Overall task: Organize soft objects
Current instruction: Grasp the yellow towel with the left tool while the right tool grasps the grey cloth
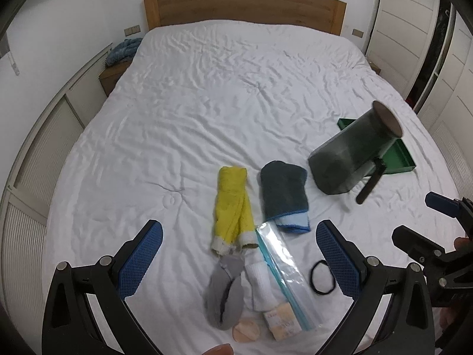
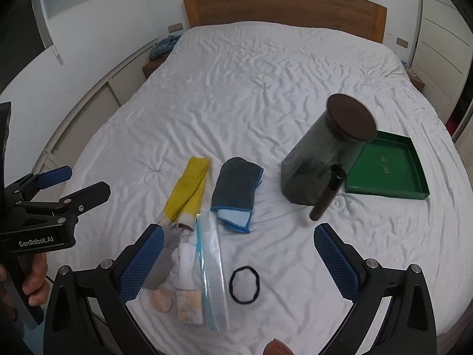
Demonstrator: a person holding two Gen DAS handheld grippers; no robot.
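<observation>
Soft items lie in a cluster on the white bed (image 1: pixel 207 103): a yellow rolled cloth (image 1: pixel 233 204), a dark grey towel with blue trim (image 1: pixel 283 192), a grey sock (image 1: pixel 224 293) and a white sock (image 1: pixel 260 284). A clear zip bag (image 1: pixel 283 272) lies partly over the white sock. My left gripper (image 1: pixel 239 254) hovers open above the socks, holding nothing. My right gripper (image 2: pixel 239 261) is open too, above the zip bag (image 2: pixel 211 266) and a black hair tie (image 2: pixel 244 285). The towel (image 2: pixel 236 189) and yellow cloth (image 2: pixel 189 189) lie beyond it.
A dark jar with a brown lid (image 2: pixel 325 153) leans on a green tray (image 2: pixel 387 171) at the right, with a dark stick (image 2: pixel 325 195) against it. A peach round pad (image 2: pixel 161 300) and a small packet (image 2: pixel 189 307) lie near the bed's front edge. A wooden headboard (image 1: pixel 245 6) is behind.
</observation>
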